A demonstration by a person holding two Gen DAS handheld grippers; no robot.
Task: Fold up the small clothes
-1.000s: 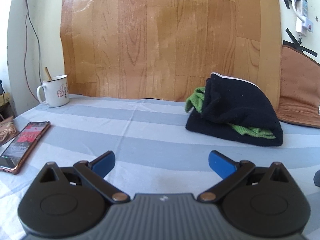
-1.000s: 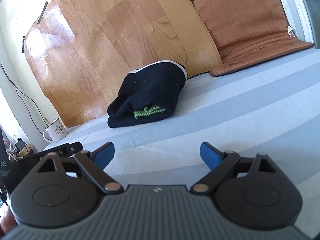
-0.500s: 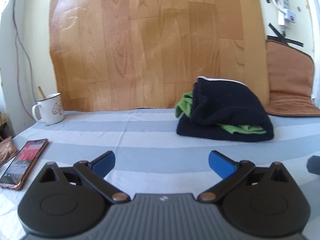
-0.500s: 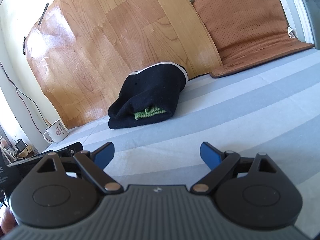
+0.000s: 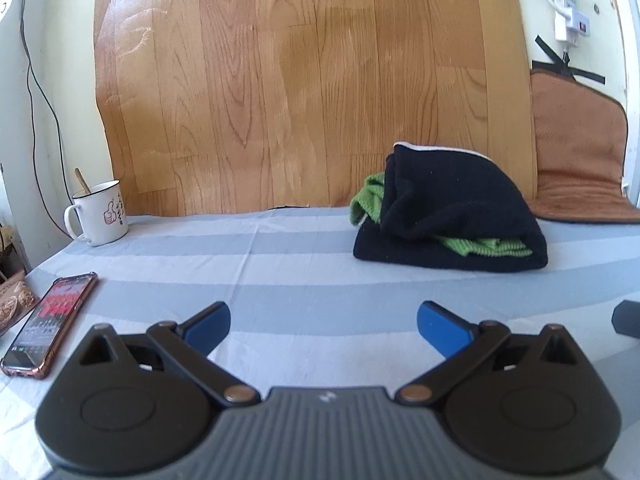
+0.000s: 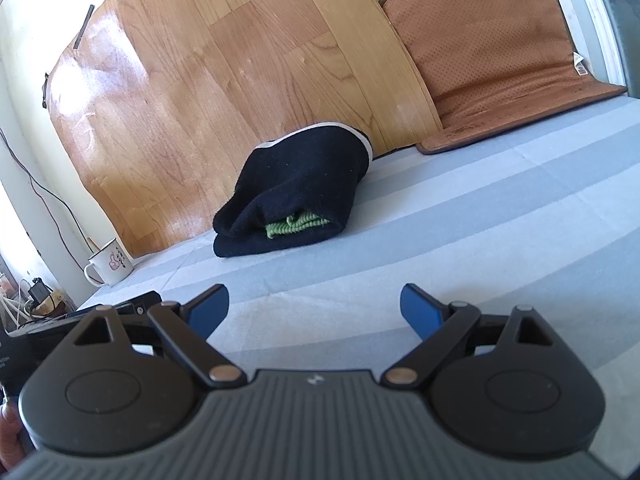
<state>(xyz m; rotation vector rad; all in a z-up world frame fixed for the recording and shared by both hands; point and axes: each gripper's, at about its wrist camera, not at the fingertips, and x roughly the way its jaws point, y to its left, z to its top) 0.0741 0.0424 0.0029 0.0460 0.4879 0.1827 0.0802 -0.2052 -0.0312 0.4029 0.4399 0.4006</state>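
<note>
Compared with the earlier frames, your left gripper (image 5: 323, 320) has swung its view so the folded bundle sits more level and nearer the centre, and the phone has slid toward the left edge; your right gripper (image 6: 315, 307) has barely shifted.

Left gripper: fingers (image 5: 210, 326) spread wide, holding nothing, above the striped sheet (image 5: 304, 280).

Right gripper: fingers (image 6: 420, 312) likewise spread wide and empty, above the same sheet.

Task item — a dark folded garment (image 5: 448, 208) lies on the sheet ahead of both grippers, well apart from the fingers. A green garment (image 5: 484, 246) is tucked inside its fold, showing at the front edge and at the left end. The bundle rests close to the wood-grain panel (image 5: 312, 80) standing behind it.

Other items: a white mug (image 5: 100, 214) with a stick in it stands at the far left; a phone (image 5: 50, 320) lies flat near the left edge, screen lit; a brown cushion (image 5: 576, 152) leans at the right, beside the panel.
</note>
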